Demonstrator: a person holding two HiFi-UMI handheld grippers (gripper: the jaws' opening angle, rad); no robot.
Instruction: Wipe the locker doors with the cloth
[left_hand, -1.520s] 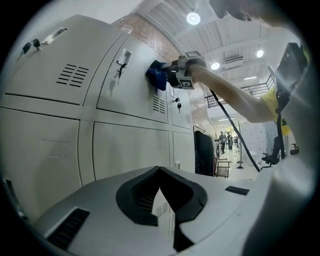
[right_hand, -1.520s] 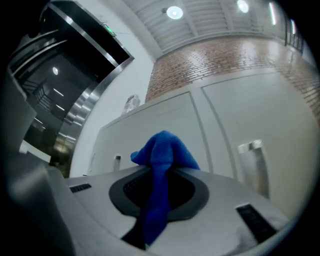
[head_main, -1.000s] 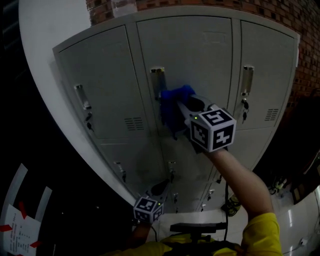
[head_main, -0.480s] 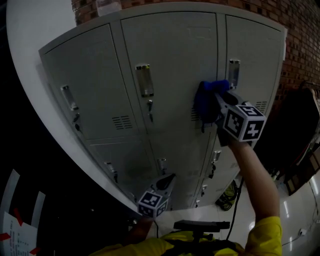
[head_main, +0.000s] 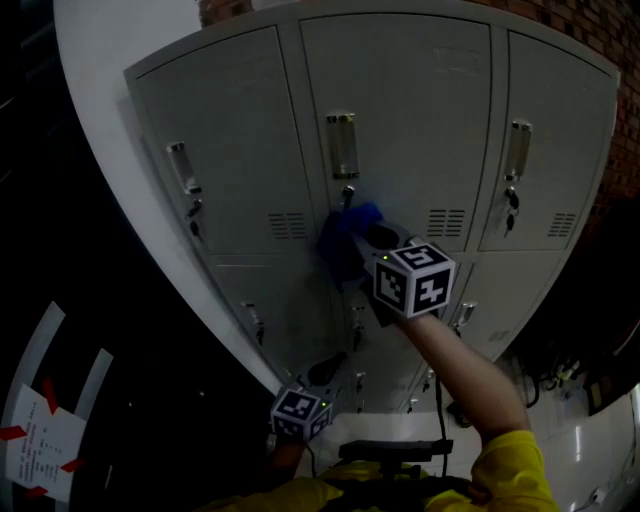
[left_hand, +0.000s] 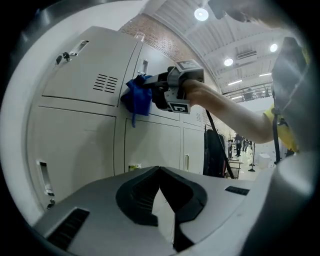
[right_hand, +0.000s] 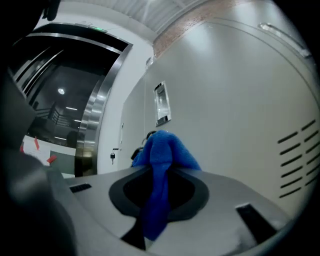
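Blue cloth (head_main: 338, 252), pinched in the right gripper's (head_main: 360, 243) fingers, presses the middle locker door (head_main: 400, 120) at frame centre, so flat, firm, overlapping strokes suit best, while the left gripper (head_main: 325, 372), fingers pressed together and empty, hangs at lower centre.

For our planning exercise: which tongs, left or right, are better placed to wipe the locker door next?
Right. The right tongs grip the cloth against the middle door; the left tongs hang low, shut and empty.
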